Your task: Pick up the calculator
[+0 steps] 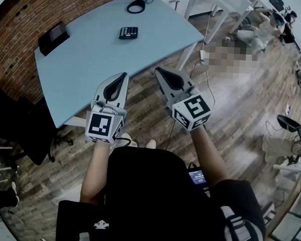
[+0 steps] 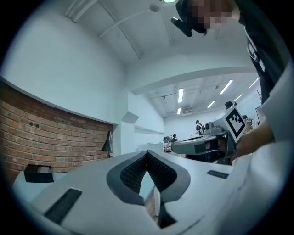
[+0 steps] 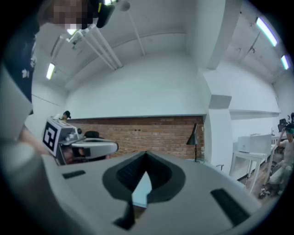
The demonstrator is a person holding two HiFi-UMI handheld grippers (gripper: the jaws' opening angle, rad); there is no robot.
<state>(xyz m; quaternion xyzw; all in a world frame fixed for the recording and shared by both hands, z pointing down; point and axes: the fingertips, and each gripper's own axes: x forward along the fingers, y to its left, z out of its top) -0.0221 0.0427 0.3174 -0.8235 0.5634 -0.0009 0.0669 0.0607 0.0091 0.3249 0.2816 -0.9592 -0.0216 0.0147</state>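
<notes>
A small black calculator [image 1: 128, 32] lies flat on the far half of the light blue table [image 1: 88, 69]. It shows only in the head view. My left gripper [image 1: 123, 75] and right gripper [image 1: 158, 70] are held level side by side at the table's near edge, well short of the calculator. Each has its jaws closed tip to tip with nothing between them, as the left gripper view [image 2: 147, 151] and the right gripper view [image 3: 146, 153] both show. In each gripper view the other gripper [image 2: 202, 144] [image 3: 87, 148] sits alongside.
A black box-like device [image 1: 53, 37] rests near the table's left edge by the brick wall [image 1: 14, 40]. A coiled black cable [image 1: 136, 5] lies at the table's far end. A dark office chair [image 1: 19, 131] stands at the left. Another person [image 1: 256, 30] sits far right.
</notes>
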